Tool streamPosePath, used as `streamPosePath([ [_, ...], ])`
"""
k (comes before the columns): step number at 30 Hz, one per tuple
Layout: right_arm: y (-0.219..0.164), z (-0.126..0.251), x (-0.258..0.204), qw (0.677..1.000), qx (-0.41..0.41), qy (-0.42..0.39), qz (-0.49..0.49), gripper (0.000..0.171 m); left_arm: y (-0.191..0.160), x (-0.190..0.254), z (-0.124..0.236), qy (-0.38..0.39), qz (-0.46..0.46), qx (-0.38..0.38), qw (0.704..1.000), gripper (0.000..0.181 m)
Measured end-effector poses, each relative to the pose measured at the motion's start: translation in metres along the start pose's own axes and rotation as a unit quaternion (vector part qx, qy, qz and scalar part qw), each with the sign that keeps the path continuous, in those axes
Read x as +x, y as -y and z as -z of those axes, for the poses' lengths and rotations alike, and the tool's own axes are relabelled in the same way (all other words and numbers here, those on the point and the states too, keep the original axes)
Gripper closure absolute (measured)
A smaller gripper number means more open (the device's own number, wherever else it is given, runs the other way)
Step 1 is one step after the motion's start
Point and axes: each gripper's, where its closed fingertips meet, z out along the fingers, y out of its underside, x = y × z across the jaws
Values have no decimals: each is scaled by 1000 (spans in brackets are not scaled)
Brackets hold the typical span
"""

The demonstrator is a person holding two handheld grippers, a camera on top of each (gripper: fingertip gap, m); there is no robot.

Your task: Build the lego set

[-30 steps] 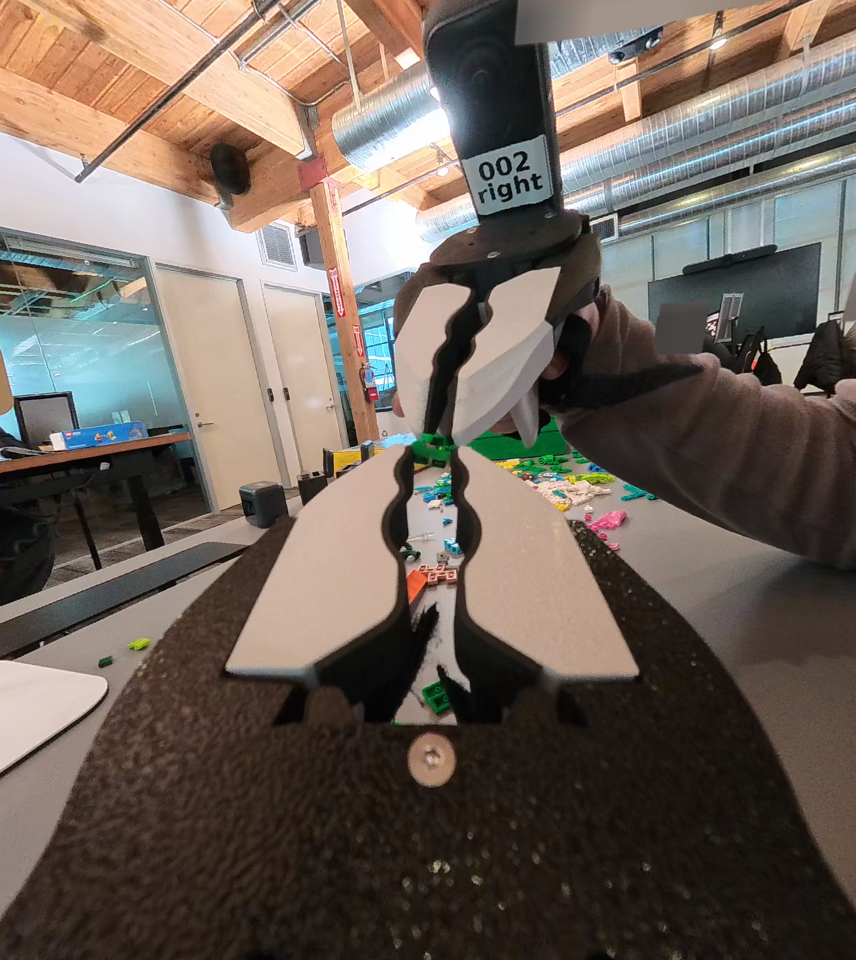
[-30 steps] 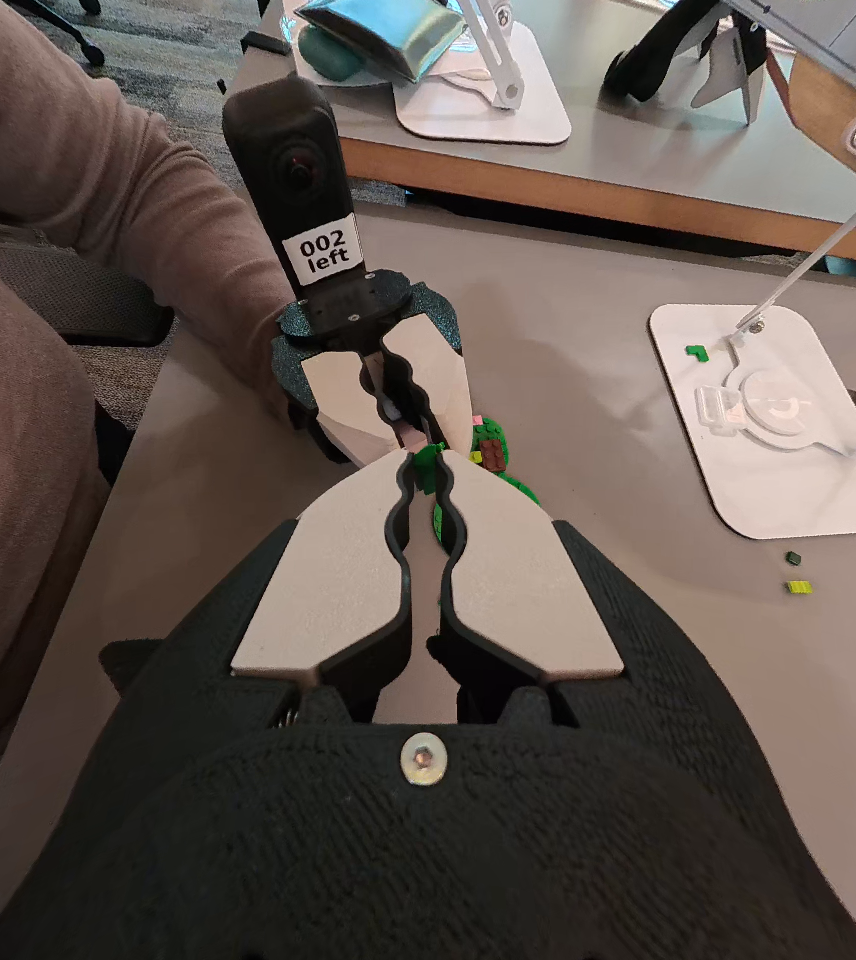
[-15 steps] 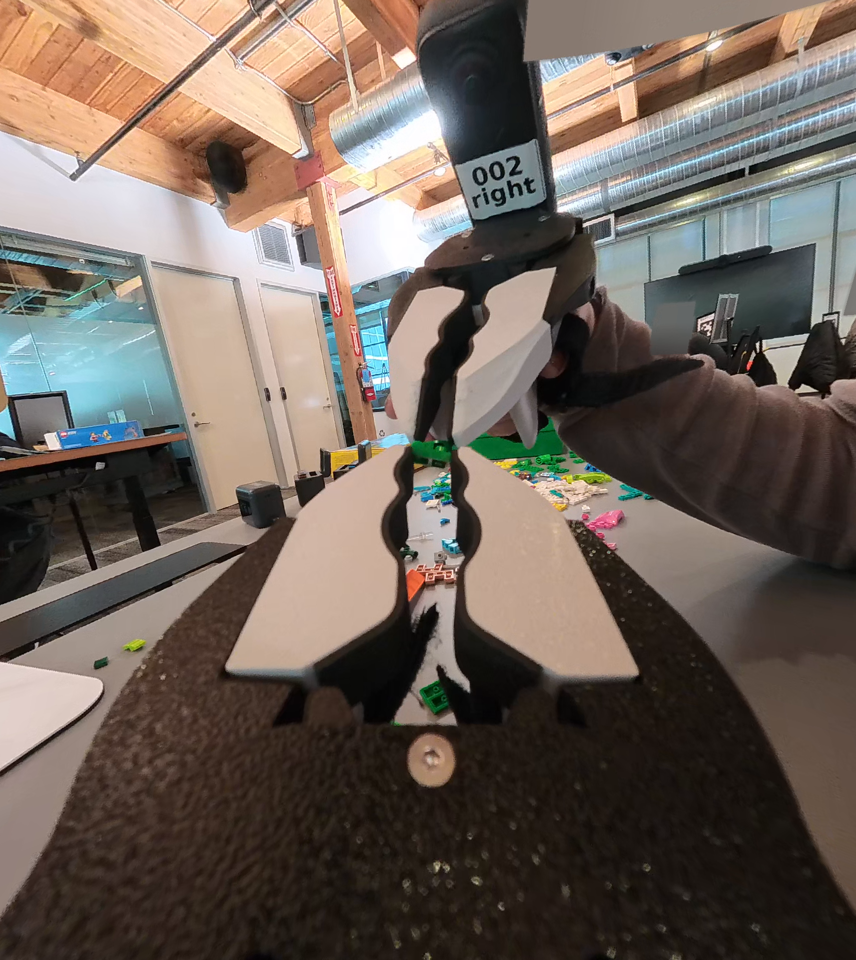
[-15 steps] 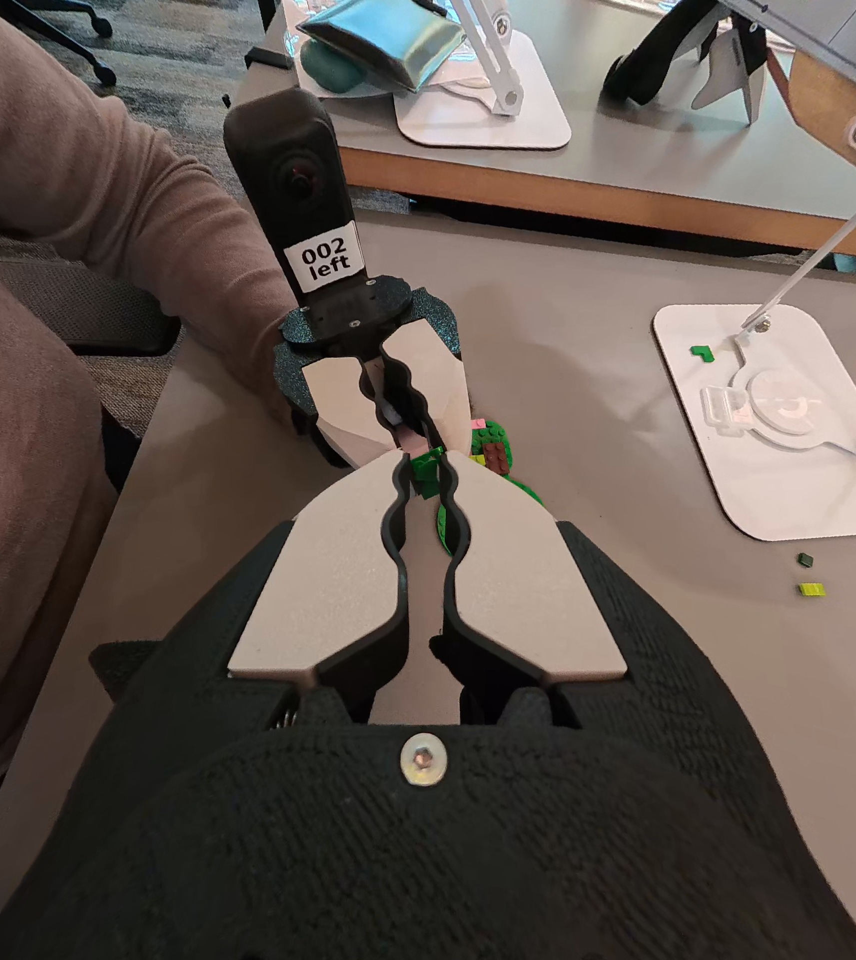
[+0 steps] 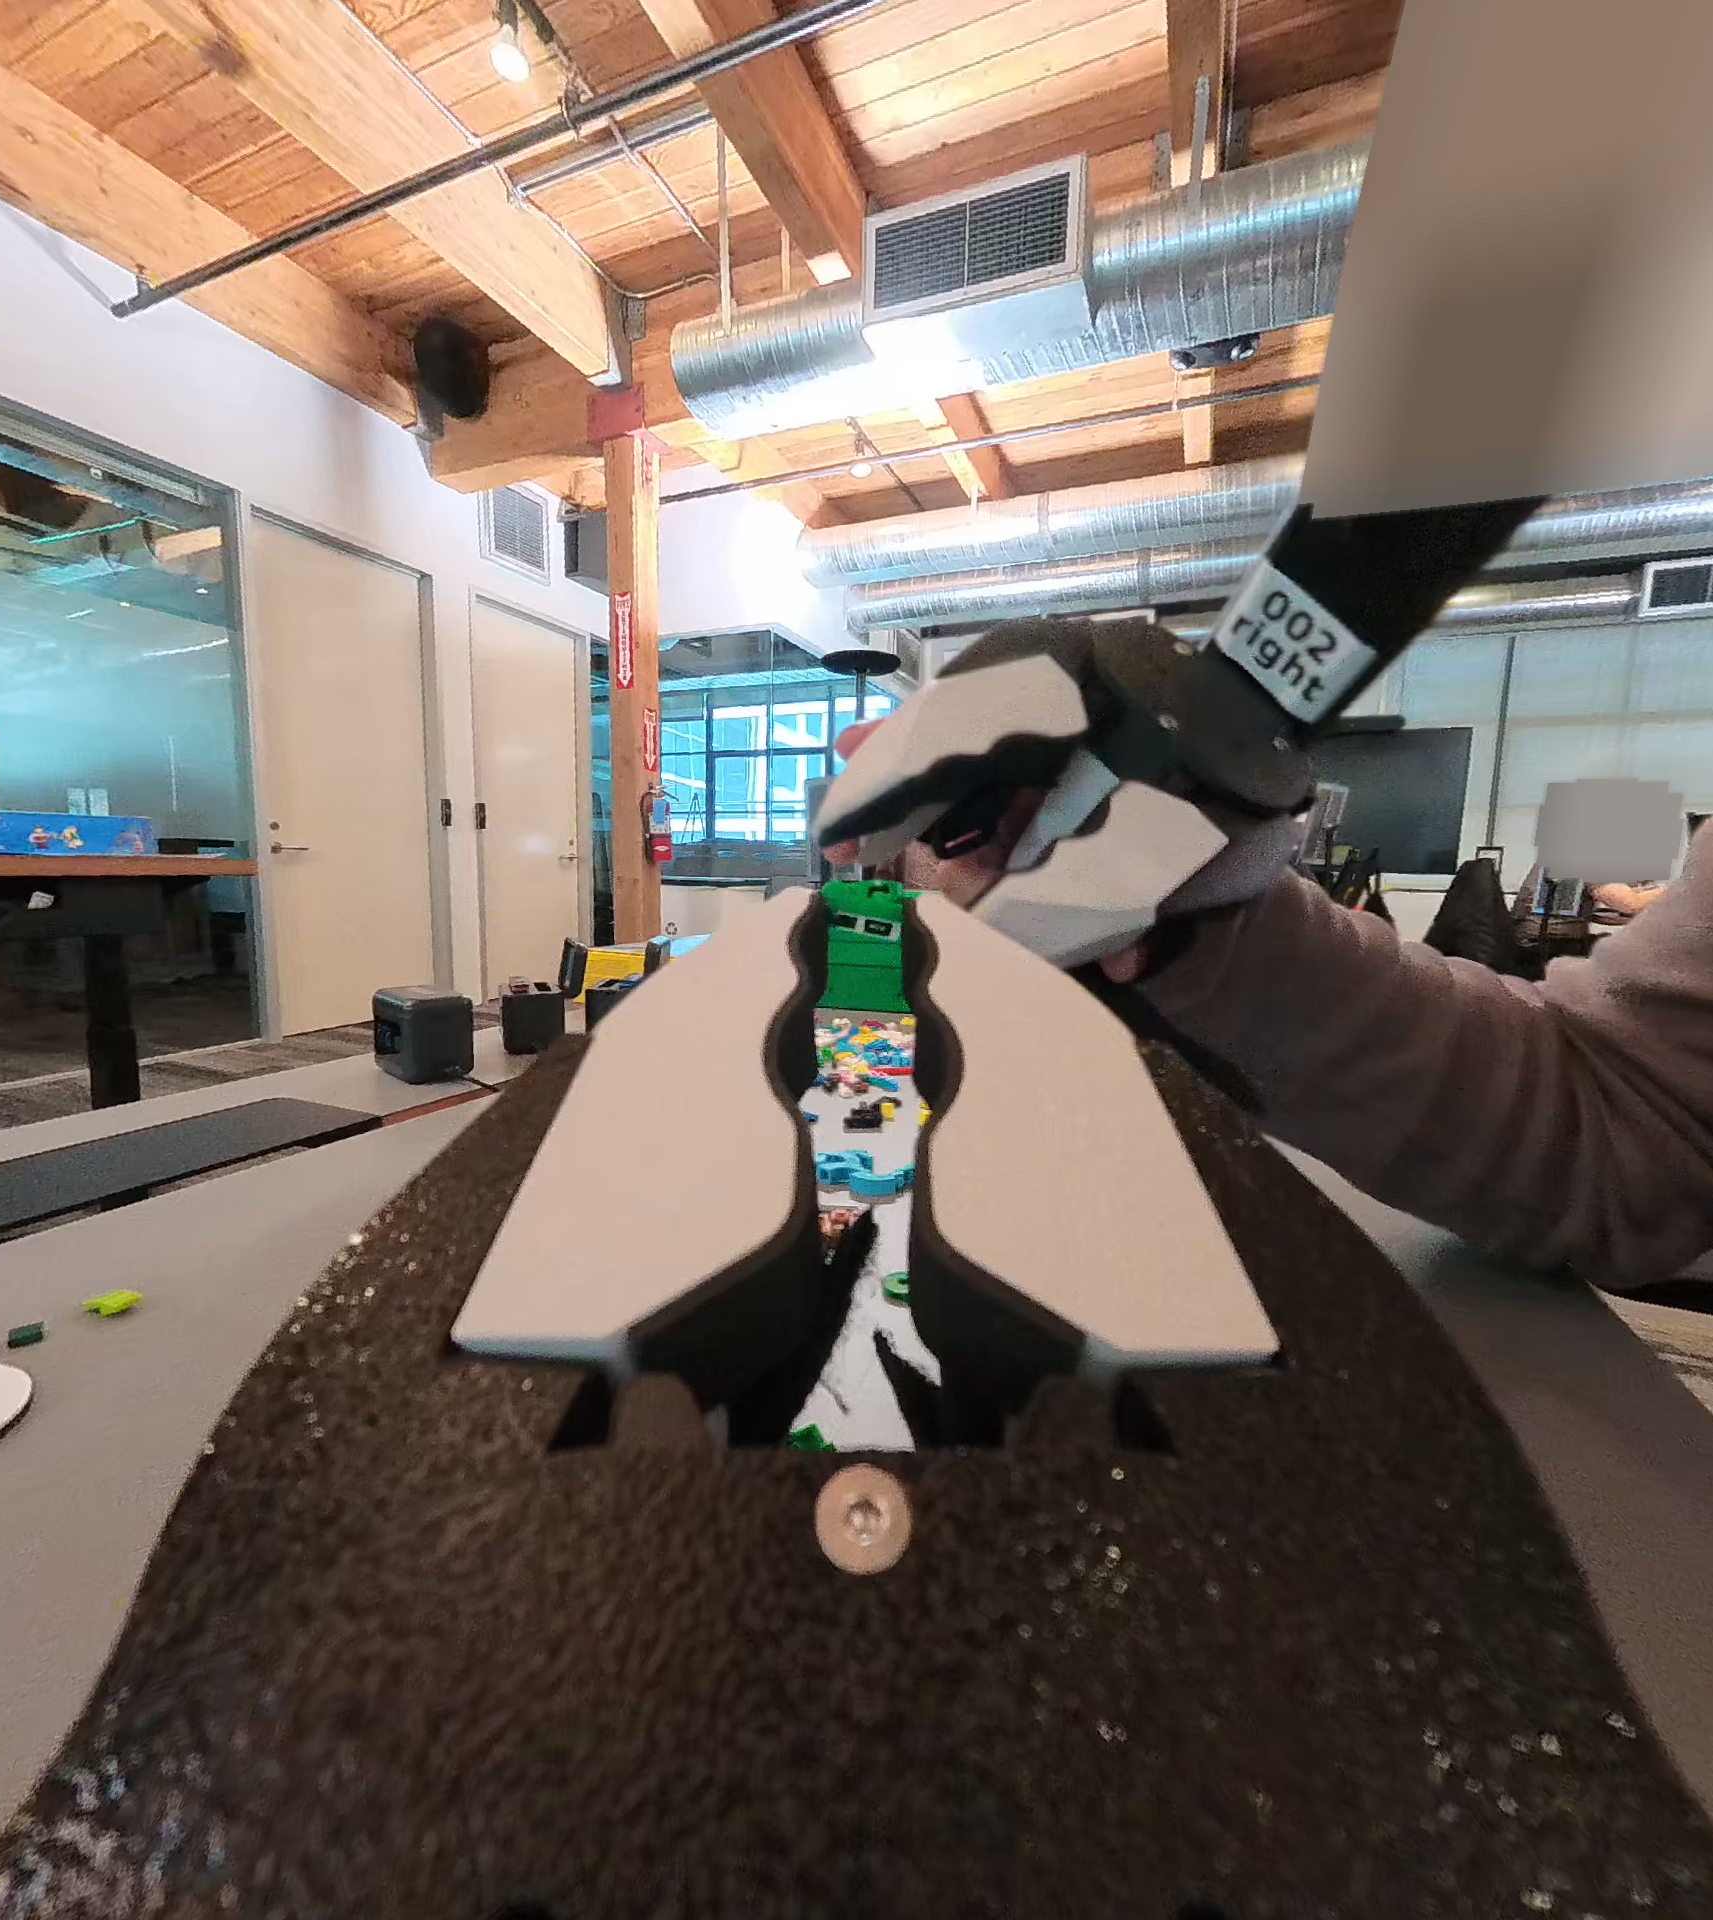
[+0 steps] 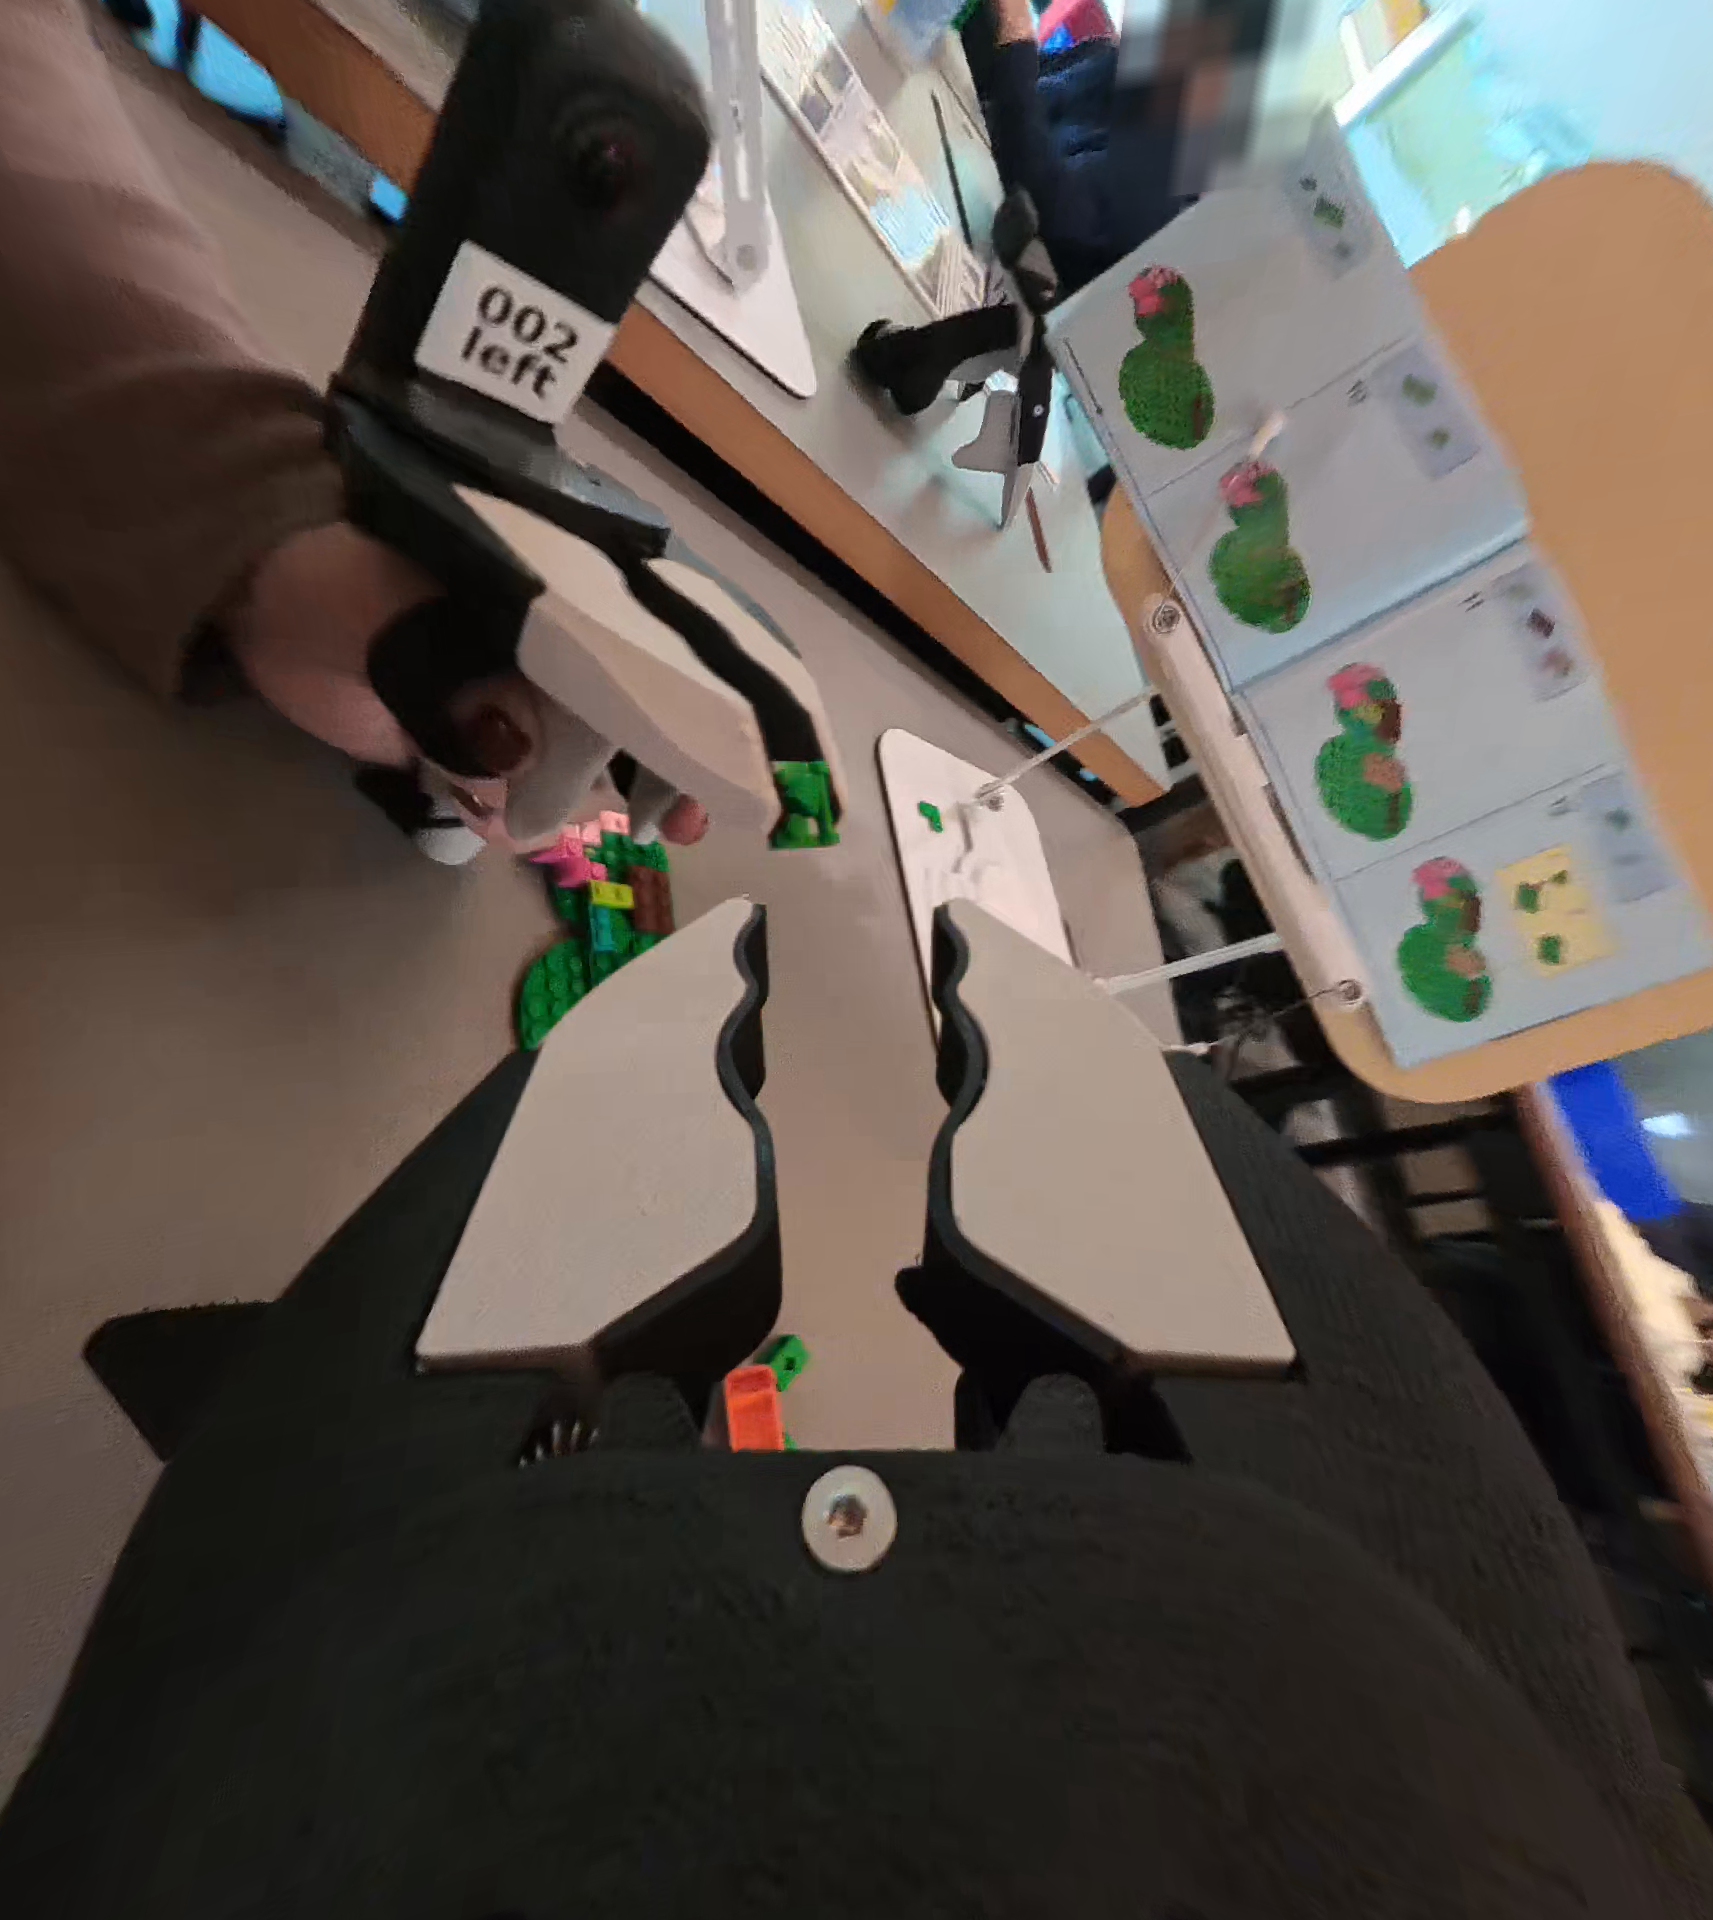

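Two grippers, two different states: the right gripper (image 6: 847, 914) has its fingers spread well apart with only bare grey table (image 6: 208, 1039) between them, while the left gripper (image 5: 862, 909) has its fingers drawn in to a narrow gap and clamps a small green lego piece (image 5: 864, 902) at its very tips. Seen from the right wrist view, that green piece (image 6: 803, 803) is a blocky little assembly of bright green bricks sticking out past the tips of the left gripper (image 6: 779, 774), lifted clear of the table. Just below and to the left of it lies the partly built lego model (image 6: 592, 935): rounded bright green studded plates at the near end, with brown, pink, yellow and teal bricks stacked toward the far end, resting flat on the table beside the person's hand. Close under the right gripper's base sit an orange brick (image 6: 753, 1408) and a small green brick (image 6: 785, 1356). To the right, a white stand base (image 6: 977, 883) carries one tiny green piece, and wire arms hold up an instruction sheet (image 6: 1371, 623) on a tan board, picturing the green model in stages. In the left wrist view a scatter of loose coloured bricks (image 5: 862, 1049) lies farther across the table.
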Motion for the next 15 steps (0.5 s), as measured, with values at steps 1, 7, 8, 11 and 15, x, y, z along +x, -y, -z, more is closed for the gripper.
streamPosePath([
  [1, 0, 0, -4, 1000, -3, -4, 19, 143, 0, 1, 0, -4, 2, 0, 1000, 168],
  [7, 20, 12, -20, 989, 69, 118, -50, 147, -1, 18, -2, -82, 72, 0, 994, 168],
  [8, 27, 18, -22, 981, 94, 148, -81, 148, -1, 24, -2, -107, 96, -2, 990, 168],
  [11, 43, 31, -24, 954, 147, 217, -143, 151, -2, 39, -1, -176, 173, -11, 969, 168],
  [15, 49, 37, -33, 936, 158, 275, -152, 157, 0, 56, 4, -264, 285, -22, 921, 168],
])
